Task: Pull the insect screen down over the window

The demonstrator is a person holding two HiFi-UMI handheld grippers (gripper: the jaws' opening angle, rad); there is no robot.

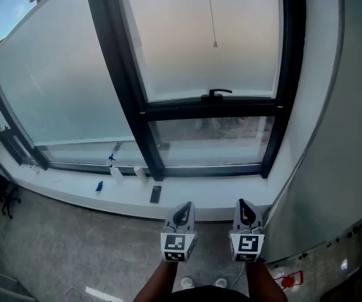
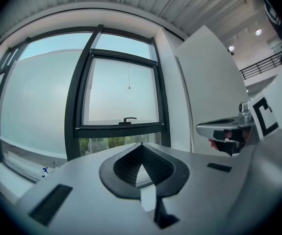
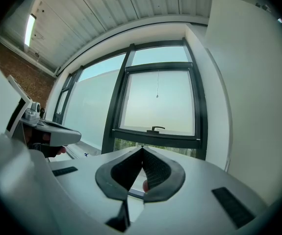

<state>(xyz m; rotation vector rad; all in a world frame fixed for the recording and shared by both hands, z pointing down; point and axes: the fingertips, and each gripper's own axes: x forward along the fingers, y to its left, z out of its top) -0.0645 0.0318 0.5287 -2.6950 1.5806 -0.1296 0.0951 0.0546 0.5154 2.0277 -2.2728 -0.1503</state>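
1. Grippers: my left gripper (image 1: 184,207) and right gripper (image 1: 242,205) are both pressed together and empty. I hold them level, side by side, near me and well short of the window (image 1: 130,87).
2. Cord (image 1: 215,43): hangs far, before the upper pane, above the handle (image 1: 216,93). I judge it the pull.
3. Screen: not made out, probably rolled up above and not yet drawn.

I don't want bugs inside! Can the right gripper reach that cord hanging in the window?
Probably not from here: the right gripper is shut and well back from the cord. Nothing blocks the way, so stepping closer should do.
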